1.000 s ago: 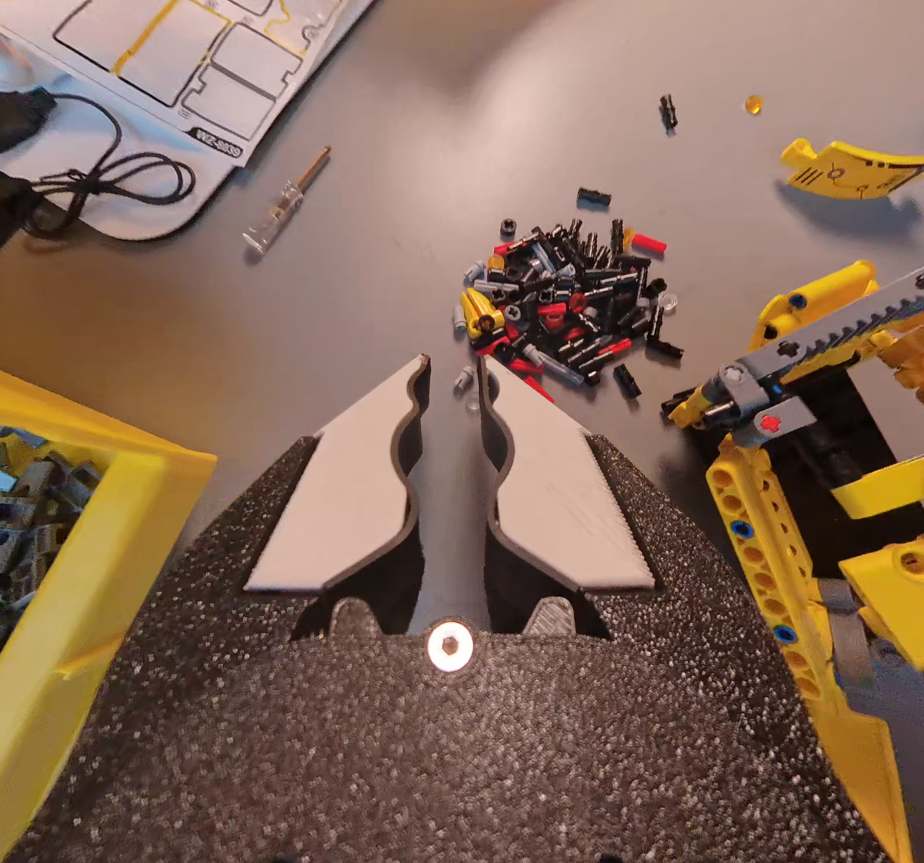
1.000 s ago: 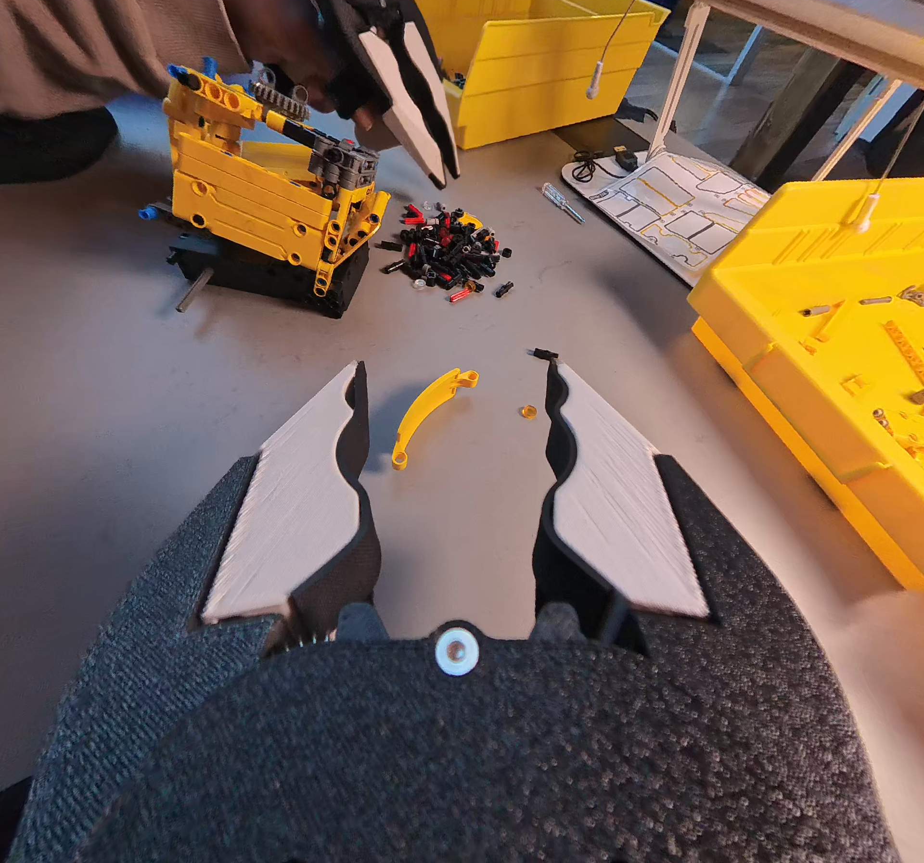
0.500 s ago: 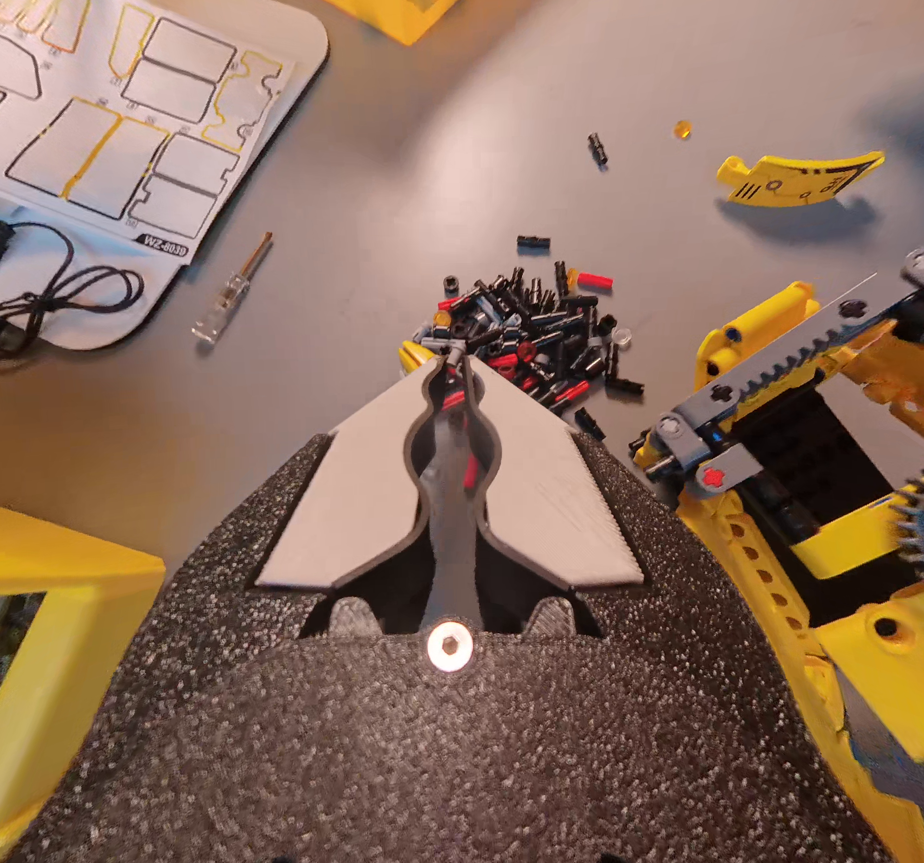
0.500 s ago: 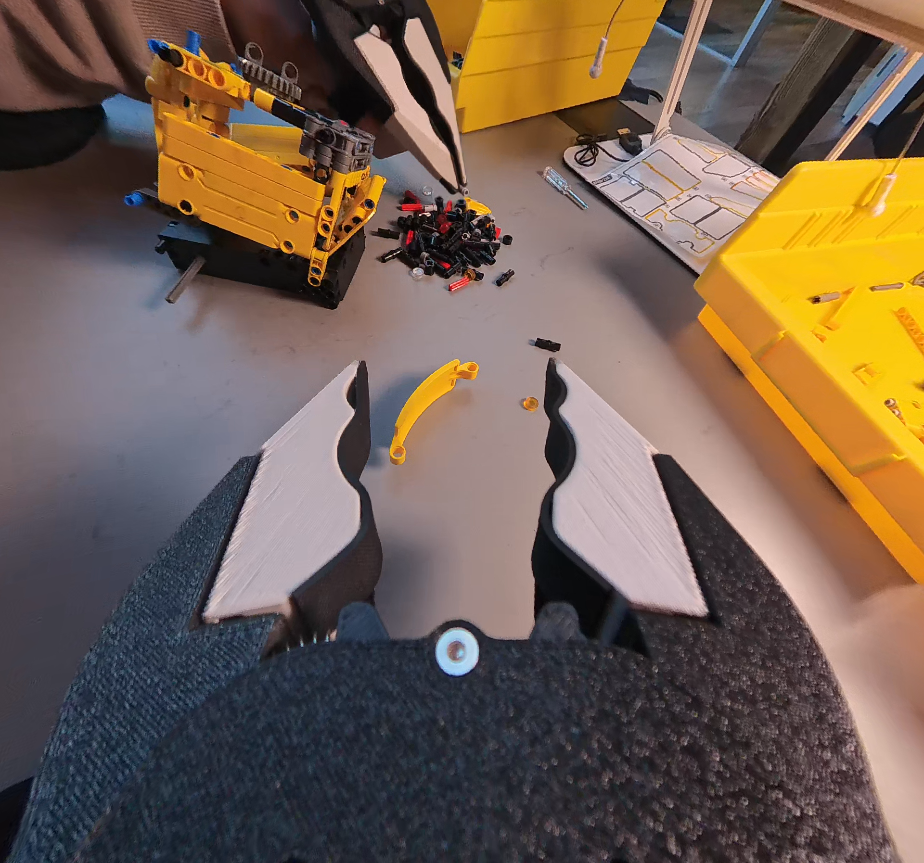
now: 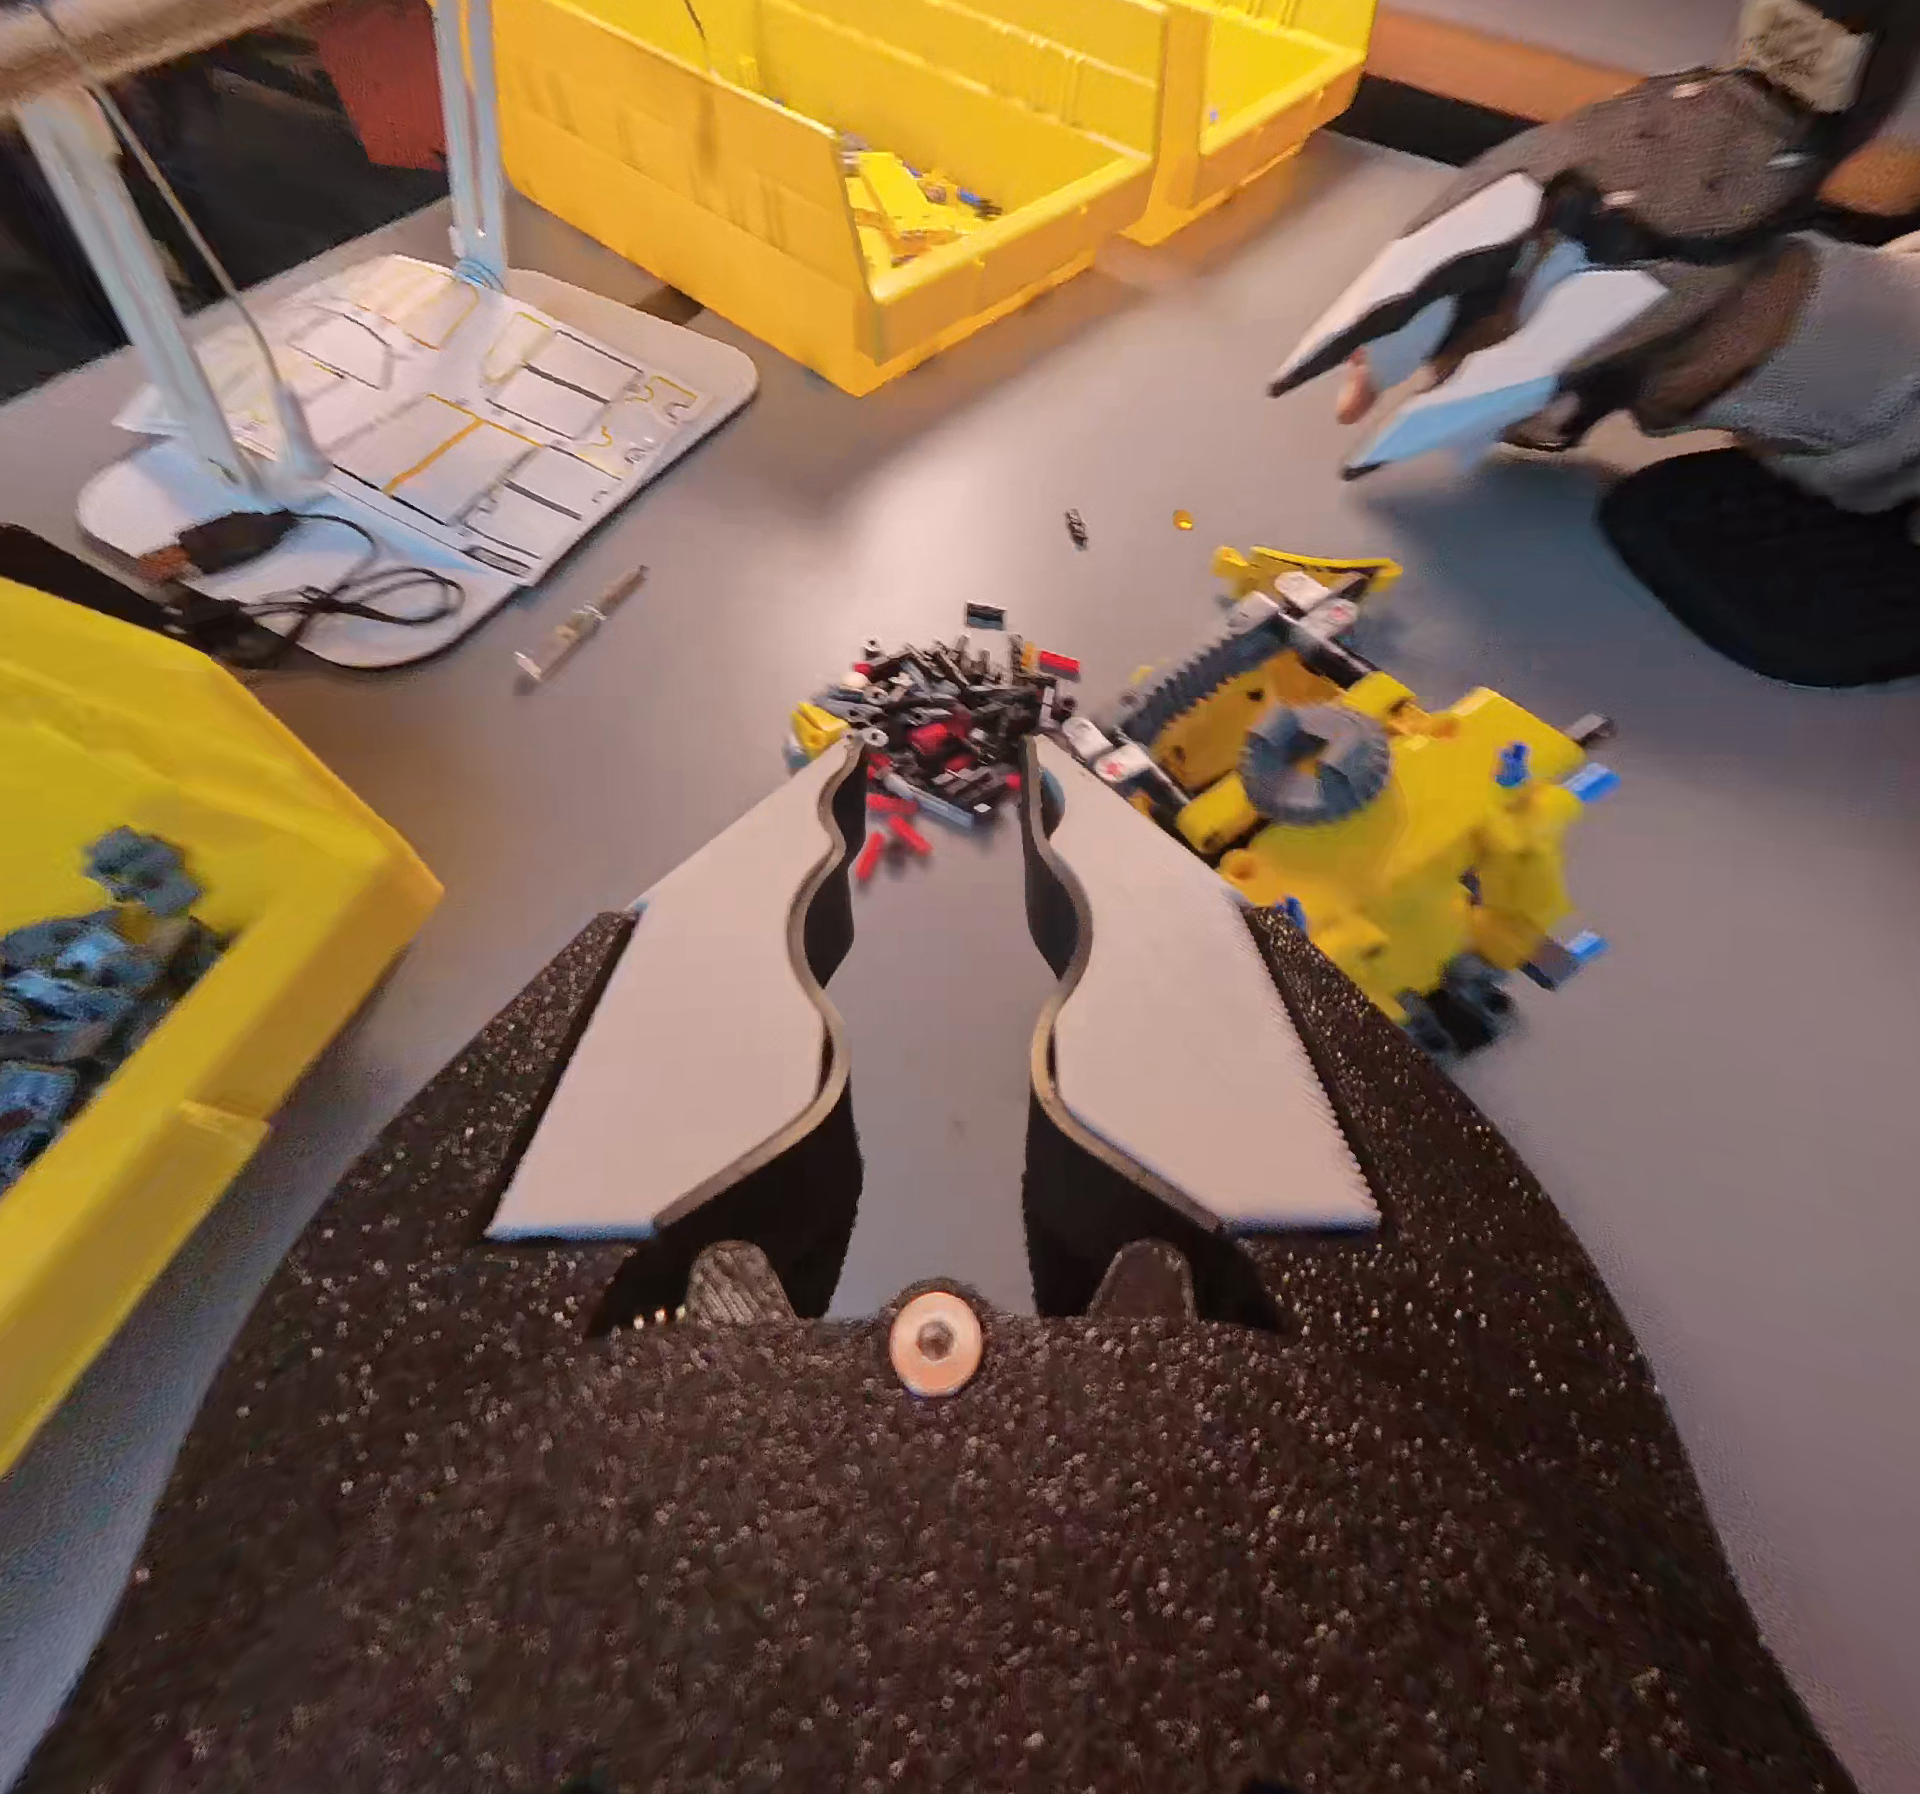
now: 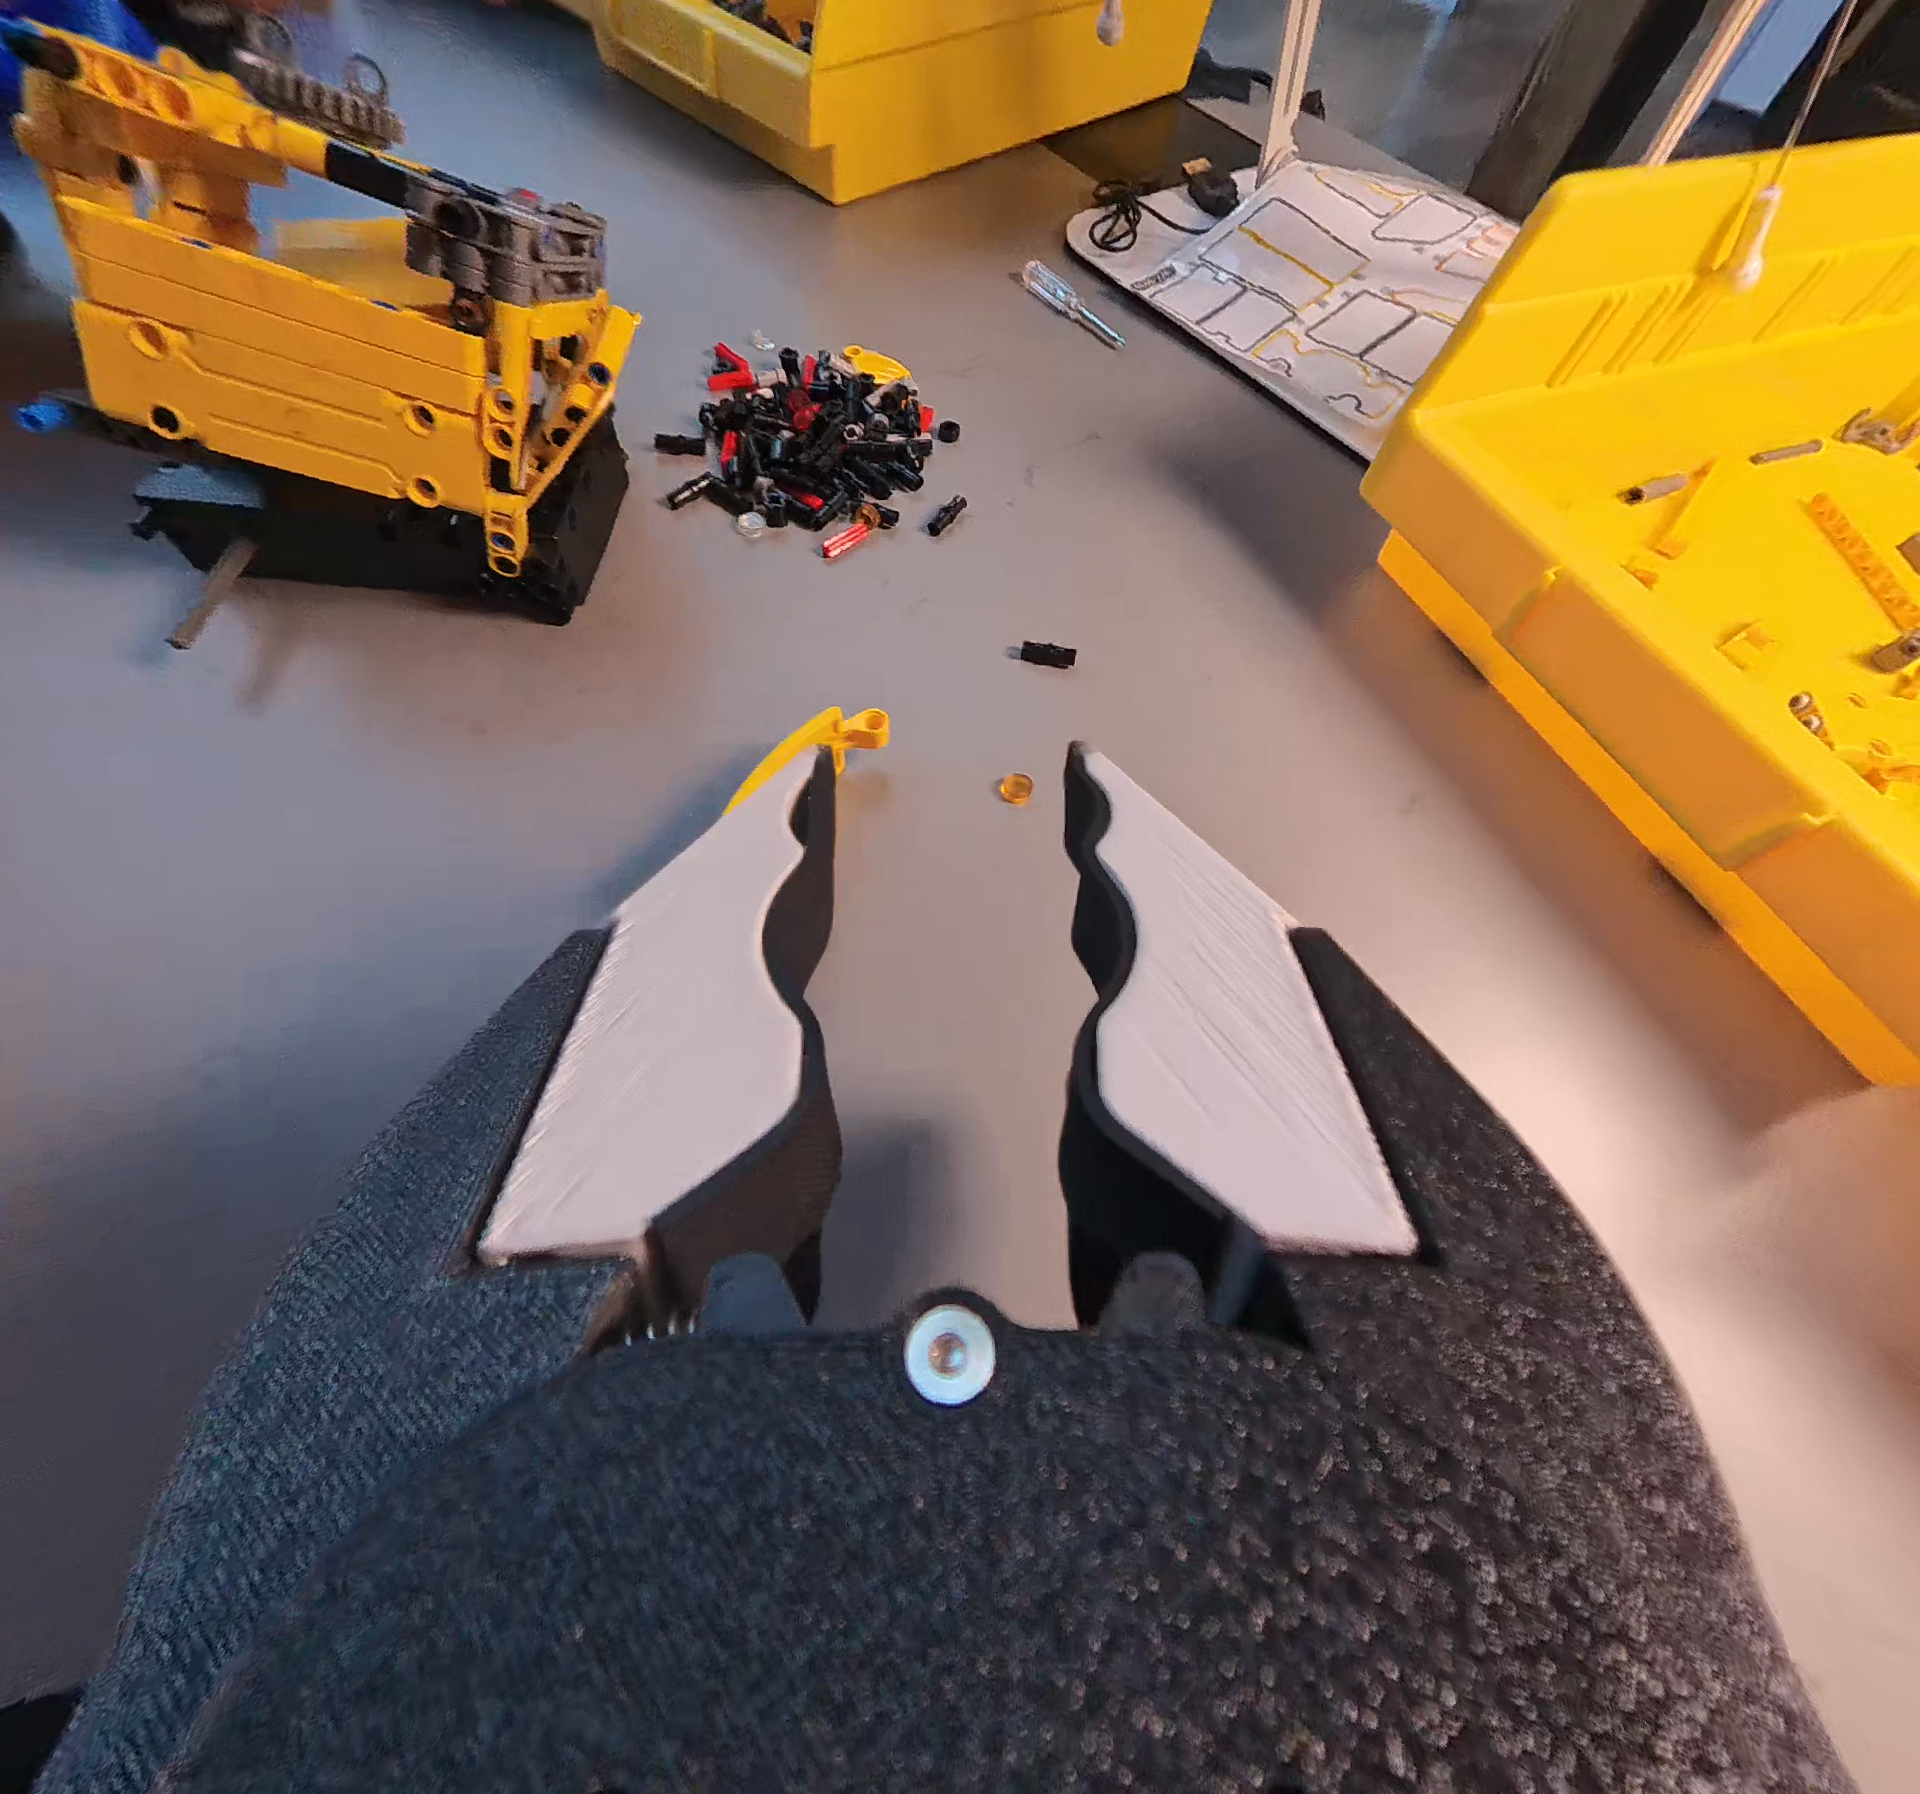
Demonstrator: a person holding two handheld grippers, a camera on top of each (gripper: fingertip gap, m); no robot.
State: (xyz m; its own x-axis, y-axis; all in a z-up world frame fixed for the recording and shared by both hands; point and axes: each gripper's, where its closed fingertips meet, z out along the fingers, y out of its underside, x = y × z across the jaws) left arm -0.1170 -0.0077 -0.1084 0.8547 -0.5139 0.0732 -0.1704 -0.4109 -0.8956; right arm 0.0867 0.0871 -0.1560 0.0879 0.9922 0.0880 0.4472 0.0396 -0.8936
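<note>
My left gripper [image 5: 940, 757] is open and empty, its tips at the near edge of a pile of small black, red and grey pins [image 5: 951, 705]. A yellow brick model [image 5: 1351, 809] with a grey gear stands just right of it. My right gripper [image 6: 951, 757] is open and empty, low over the table. A curved yellow piece [image 6: 857, 726] lies at its left fingertip, partly hidden. A small orange stud [image 6: 1015, 788] lies between the tips, and a black pin [image 6: 1044, 653] lies just beyond. The right gripper also shows in the left wrist view [image 5: 1314, 430], raised at the far right.
Yellow bins stand at the back [image 5: 883, 134], at the left with grey parts [image 5: 156, 965] and at the right [image 6: 1662, 601]. A printed sheet [image 6: 1320, 290] with a white stand and a cable lies behind. A small screwdriver [image 6: 1070, 305] lies beside it. There is about 25 centimeters between the tips of the two grippers. It is some 4 centimeters from my right tips to the curved yellow piece [image 6: 857, 726].
My left gripper, shut in the pin pile half a second ago, has opened and drawn back and tilted up. My right gripper has moved forward to the curved yellow piece, its jaws somewhat narrower.
</note>
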